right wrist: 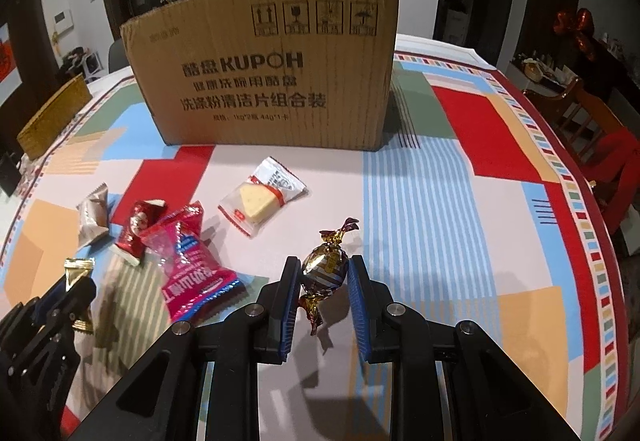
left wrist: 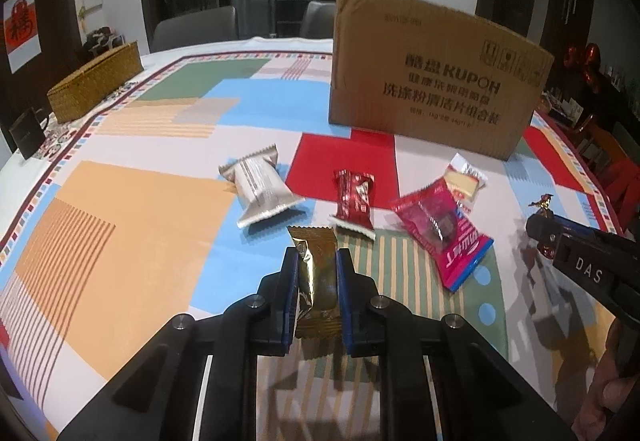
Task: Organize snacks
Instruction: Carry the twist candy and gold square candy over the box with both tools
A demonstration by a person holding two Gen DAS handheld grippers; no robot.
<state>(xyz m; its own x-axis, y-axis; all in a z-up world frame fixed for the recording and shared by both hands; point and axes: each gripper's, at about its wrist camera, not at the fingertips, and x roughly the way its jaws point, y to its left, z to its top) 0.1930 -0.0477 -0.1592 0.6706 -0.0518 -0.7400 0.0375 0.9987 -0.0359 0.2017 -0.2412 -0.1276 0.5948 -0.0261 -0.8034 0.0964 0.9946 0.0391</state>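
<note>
My left gripper [left wrist: 317, 261] is shut on a gold foil snack packet [left wrist: 316, 281] and holds it above the table. My right gripper [right wrist: 324, 269] is shut on a round twist-wrapped candy [right wrist: 325, 265]. On the cloth lie a silver packet [left wrist: 260, 189], a dark red packet [left wrist: 356, 199], a pink packet [left wrist: 444, 229] and a clear-wrapped cake [right wrist: 260, 207]. A cardboard box [right wrist: 276, 77] stands behind them. The right gripper also shows in the left wrist view [left wrist: 540, 225], and the left gripper in the right wrist view [right wrist: 74, 281].
A woven basket [left wrist: 96, 81] sits at the far left of the table, with a small black box [left wrist: 27, 133] near it. Chairs stand behind the table and at its right edge [right wrist: 592, 121]. The colourful tablecloth [left wrist: 120, 221] covers the table.
</note>
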